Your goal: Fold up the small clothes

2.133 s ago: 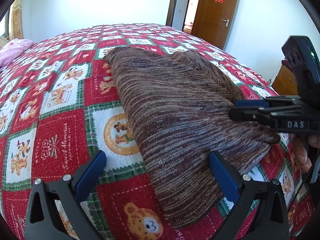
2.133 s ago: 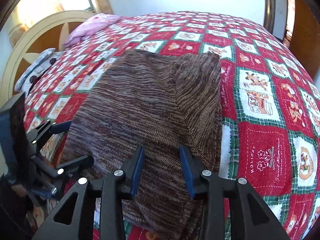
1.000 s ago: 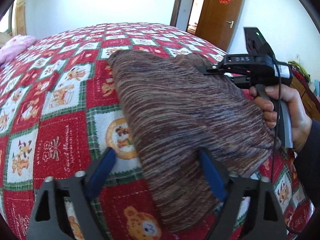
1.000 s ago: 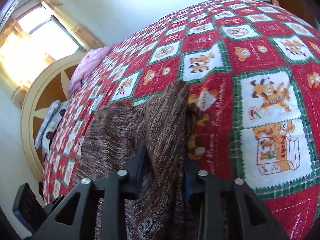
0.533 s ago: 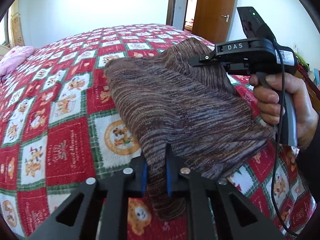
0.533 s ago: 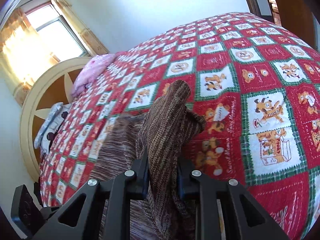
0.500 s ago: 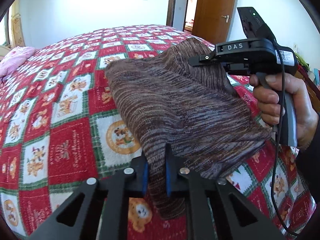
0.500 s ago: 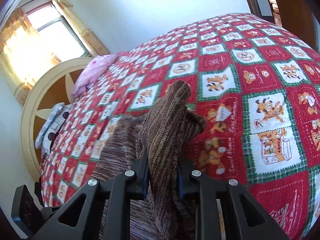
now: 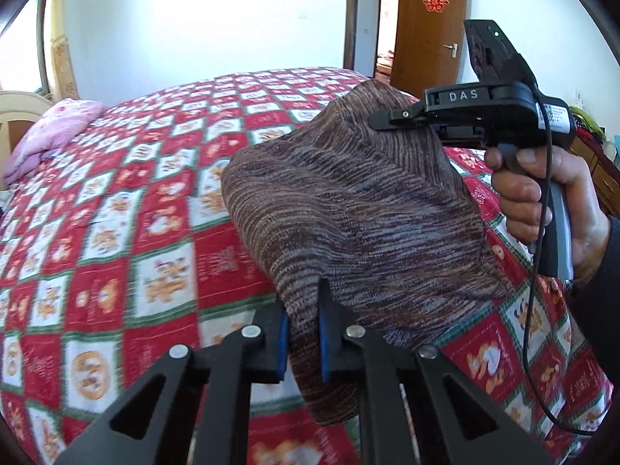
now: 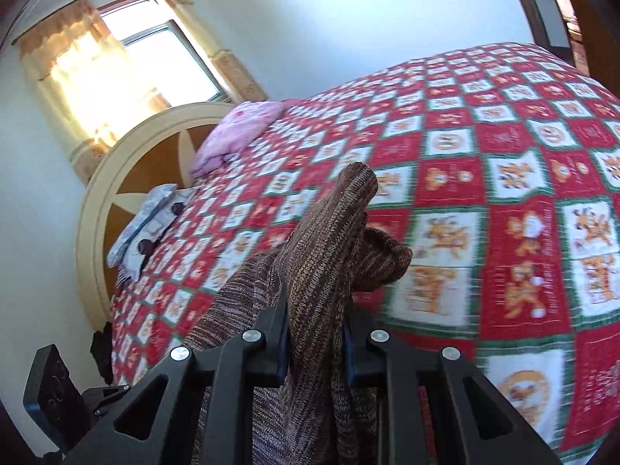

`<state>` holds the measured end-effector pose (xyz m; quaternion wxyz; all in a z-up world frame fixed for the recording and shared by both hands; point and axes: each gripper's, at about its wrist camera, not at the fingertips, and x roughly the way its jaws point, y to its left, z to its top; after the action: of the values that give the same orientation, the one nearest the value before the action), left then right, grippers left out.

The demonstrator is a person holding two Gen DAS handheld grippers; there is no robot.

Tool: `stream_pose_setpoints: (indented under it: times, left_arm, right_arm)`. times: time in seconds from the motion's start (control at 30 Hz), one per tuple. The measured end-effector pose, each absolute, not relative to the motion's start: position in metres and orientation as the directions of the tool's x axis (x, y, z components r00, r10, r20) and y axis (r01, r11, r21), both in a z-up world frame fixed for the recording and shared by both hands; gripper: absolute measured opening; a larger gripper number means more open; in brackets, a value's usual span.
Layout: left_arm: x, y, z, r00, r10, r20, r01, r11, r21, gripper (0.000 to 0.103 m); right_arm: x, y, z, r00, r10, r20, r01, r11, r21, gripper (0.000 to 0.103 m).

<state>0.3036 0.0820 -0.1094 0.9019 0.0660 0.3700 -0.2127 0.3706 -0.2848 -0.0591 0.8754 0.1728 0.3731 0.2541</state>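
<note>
A brown striped knit garment (image 9: 348, 209) is lifted off the red patchwork quilt (image 9: 116, 232). My left gripper (image 9: 302, 317) is shut on its near edge, blue pads pressing the cloth. In the left wrist view the right gripper (image 9: 391, 120), held by a hand (image 9: 542, 193), pinches the garment's far raised corner. In the right wrist view the right gripper (image 10: 316, 306) is shut on a bunched fold of the knit garment (image 10: 329, 240), whose tip stands up above the fingers. The garment's lower part hangs below both grippers.
The quilt (image 10: 503, 193) covers a wide bed with a cream and wood headboard (image 10: 128, 178). A pink pillow (image 10: 240, 128) and a patterned pillow (image 10: 147, 224) lie near the headboard. A wooden door (image 9: 430, 23) stands open at the back right.
The left gripper shut on the garment's near edge. Both grippers rose, lifting the garment from the quilt, and the right gripper's corner now stands higher.
</note>
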Motion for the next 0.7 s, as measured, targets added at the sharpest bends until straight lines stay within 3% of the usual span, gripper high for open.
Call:
stream_pose_setpoints:
  times: [0.7]
  left_arm:
    - [0.254,0.210,-0.087,0.734,-0.172,-0.657,0.237,0.971,0.011,0.013]
  right_arm:
    - [0.351,-0.116,-0.032,0.469,0.724,-0.507,-0.512,0.690,0.512,0.021]
